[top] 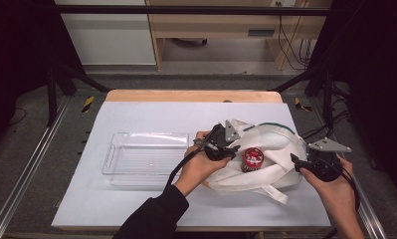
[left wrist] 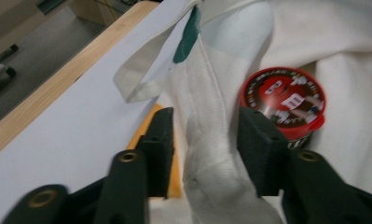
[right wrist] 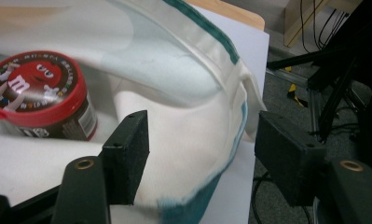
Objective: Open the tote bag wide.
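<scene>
Two tools work a white cloth bag [top: 265, 164] lying on the right half of the white tabletop [top: 136, 204], a red-lidded candy tub [top: 252, 158] sitting in its open mouth. Left tool [top: 229, 149]: jaws part open, straddling the bag's near-left rim, cloth between them, pads not seen pressing; right tool [top: 298, 163]: jaws also apart, around the bag's right edge, no clamp visible. A clear plastic tray [top: 117, 149] lies left of the bag, apart from it.
</scene>
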`<state>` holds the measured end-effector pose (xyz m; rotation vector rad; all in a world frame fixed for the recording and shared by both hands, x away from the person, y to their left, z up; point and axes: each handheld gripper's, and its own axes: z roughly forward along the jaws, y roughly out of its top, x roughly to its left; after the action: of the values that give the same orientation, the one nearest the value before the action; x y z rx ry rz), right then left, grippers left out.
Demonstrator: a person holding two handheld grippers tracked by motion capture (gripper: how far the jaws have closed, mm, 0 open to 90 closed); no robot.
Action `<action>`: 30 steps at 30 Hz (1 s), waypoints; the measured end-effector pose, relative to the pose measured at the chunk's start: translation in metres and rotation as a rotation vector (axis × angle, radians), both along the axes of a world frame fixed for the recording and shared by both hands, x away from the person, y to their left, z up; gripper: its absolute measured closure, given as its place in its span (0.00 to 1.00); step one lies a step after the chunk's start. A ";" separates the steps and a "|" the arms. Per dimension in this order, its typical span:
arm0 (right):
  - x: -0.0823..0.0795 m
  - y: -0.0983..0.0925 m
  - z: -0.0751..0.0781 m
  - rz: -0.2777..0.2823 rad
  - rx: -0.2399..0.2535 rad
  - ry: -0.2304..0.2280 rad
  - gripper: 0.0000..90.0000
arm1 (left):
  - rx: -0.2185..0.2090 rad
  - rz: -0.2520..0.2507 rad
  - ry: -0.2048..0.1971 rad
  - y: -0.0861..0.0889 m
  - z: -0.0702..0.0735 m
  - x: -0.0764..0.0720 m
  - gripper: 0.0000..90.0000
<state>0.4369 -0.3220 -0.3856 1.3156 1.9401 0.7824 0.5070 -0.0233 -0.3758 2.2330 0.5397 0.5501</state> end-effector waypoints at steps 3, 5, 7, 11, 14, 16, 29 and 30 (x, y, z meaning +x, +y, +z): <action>-0.010 -0.003 -0.004 -0.004 0.018 0.009 0.39 | -0.001 0.020 0.023 0.010 0.002 0.006 0.80; -0.017 -0.003 -0.008 -0.006 0.031 0.019 0.39 | -0.001 0.034 0.022 0.014 0.002 0.010 0.83; -0.024 -0.004 -0.013 -0.010 0.022 0.021 0.41 | 0.003 0.046 0.024 0.019 0.001 0.013 0.86; -0.033 -0.005 -0.018 -0.012 0.033 0.036 0.42 | 0.013 0.071 0.029 0.027 0.001 0.018 0.89; -0.039 -0.005 -0.022 0.000 0.033 0.045 0.44 | 0.017 0.078 0.037 0.032 0.000 0.020 0.90; -0.042 -0.004 -0.026 0.001 0.037 0.061 0.45 | 0.023 0.076 0.036 0.035 -0.001 0.021 0.90; -0.050 0.001 -0.048 0.008 0.008 0.093 0.80 | -0.003 0.107 0.060 0.054 -0.006 0.027 0.90; -0.049 0.001 -0.047 0.001 0.009 0.088 0.87 | -0.002 0.107 0.065 0.054 -0.007 0.027 0.90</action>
<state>0.3875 -0.3211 -0.4328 1.3755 2.0084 0.7453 0.5344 0.0309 -0.3827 2.2360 0.6963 0.5318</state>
